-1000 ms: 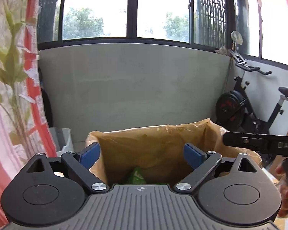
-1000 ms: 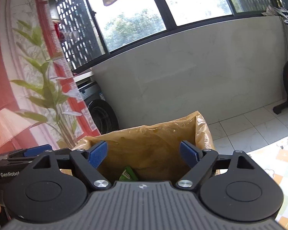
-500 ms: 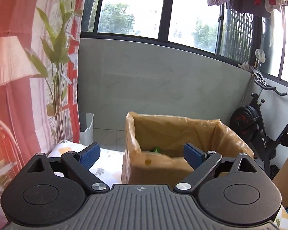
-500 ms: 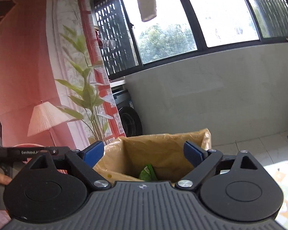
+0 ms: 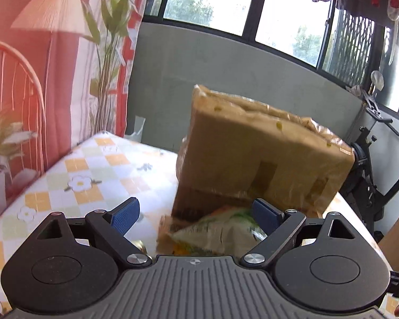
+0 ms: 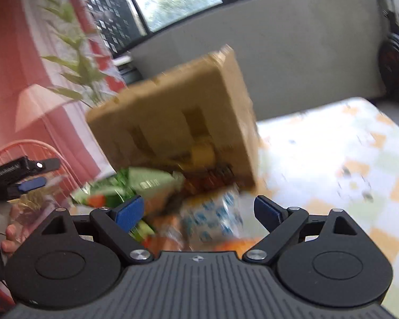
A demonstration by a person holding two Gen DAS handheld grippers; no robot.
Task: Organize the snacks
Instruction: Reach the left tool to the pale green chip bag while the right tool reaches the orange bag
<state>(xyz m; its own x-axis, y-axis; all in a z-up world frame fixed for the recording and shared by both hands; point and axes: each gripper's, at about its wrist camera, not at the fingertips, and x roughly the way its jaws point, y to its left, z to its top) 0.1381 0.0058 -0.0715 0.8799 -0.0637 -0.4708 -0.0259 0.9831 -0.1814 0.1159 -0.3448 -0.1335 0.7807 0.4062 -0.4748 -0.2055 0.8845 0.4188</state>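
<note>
A brown cardboard box (image 5: 266, 154) lined with plastic film stands on the flower-checked tablecloth (image 5: 93, 175). My left gripper (image 5: 196, 210) is low in front of the box, its jaws wide and closing slightly. A beige and green snack bag (image 5: 220, 231) lies between them, and the pads do not touch it. My right gripper (image 6: 198, 210) is open before the box (image 6: 178, 117), over a pile of snacks: a green bag (image 6: 143, 180), a blue-and-white pack (image 6: 215, 212) and an orange packet (image 6: 167, 234). This view is blurred. The left gripper (image 6: 41, 174) shows at its left edge.
A printed curtain with a lamp and plants (image 5: 48, 8) hangs left of the table. An exercise bike (image 5: 377, 159) stands at the right, behind the box. Bare tablecloth (image 6: 332, 159) stretches right of the snacks. A person's hand (image 6: 5, 236) holds the left gripper's handle.
Both grippers have drawn back from above the box and sunk to table height. The box's open top is out of sight now, and the snacks in front of it have come into view.
</note>
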